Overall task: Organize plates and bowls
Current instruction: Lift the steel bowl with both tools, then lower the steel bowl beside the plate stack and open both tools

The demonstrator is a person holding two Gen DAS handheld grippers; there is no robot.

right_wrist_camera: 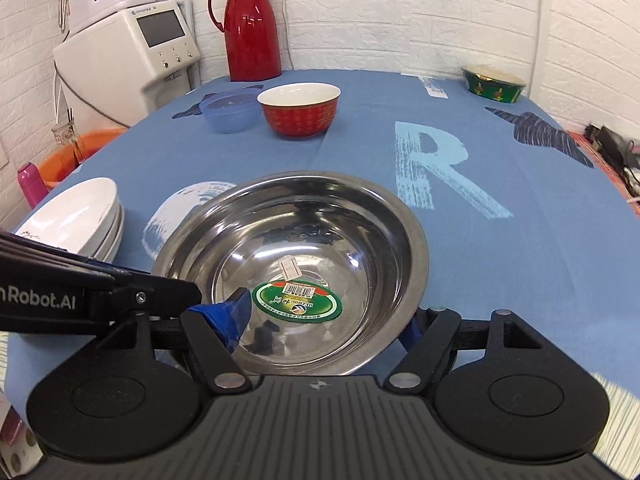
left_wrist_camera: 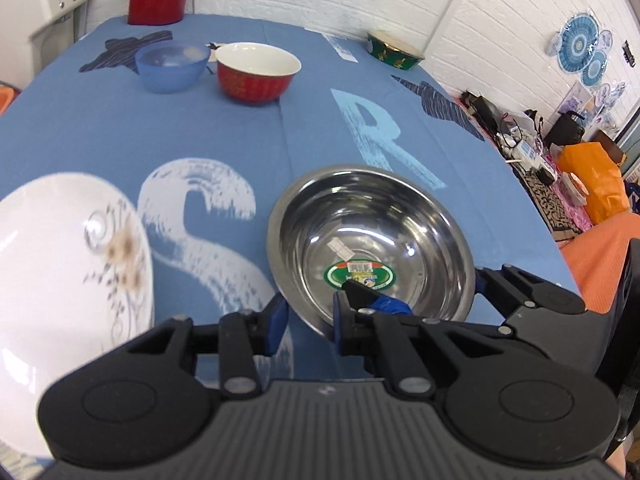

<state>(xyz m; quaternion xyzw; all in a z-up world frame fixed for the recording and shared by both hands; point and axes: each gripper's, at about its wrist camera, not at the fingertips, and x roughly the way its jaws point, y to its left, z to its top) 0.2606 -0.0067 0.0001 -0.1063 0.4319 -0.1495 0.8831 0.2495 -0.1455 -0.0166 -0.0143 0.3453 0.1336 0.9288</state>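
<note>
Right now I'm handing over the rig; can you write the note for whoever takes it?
Left gripper: open, jaws straddling the steel bowl at its rim, not clamped.
Right gripper: open wide around the same bowl's near side.
White plates: stacked at the table's left.
Blue bowl and red bowl: side by side, far back. Green bowl: far right.
Done: plates stacked. Left: gather the four separate bowls.

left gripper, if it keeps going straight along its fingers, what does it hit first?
The steel bowl. The left gripper is open and already straddles the near rim, one finger inside, one finger outside. Going on, the inner finger would likely meet the bowl's inner wall or floor, though depth is hard to judge.
</note>
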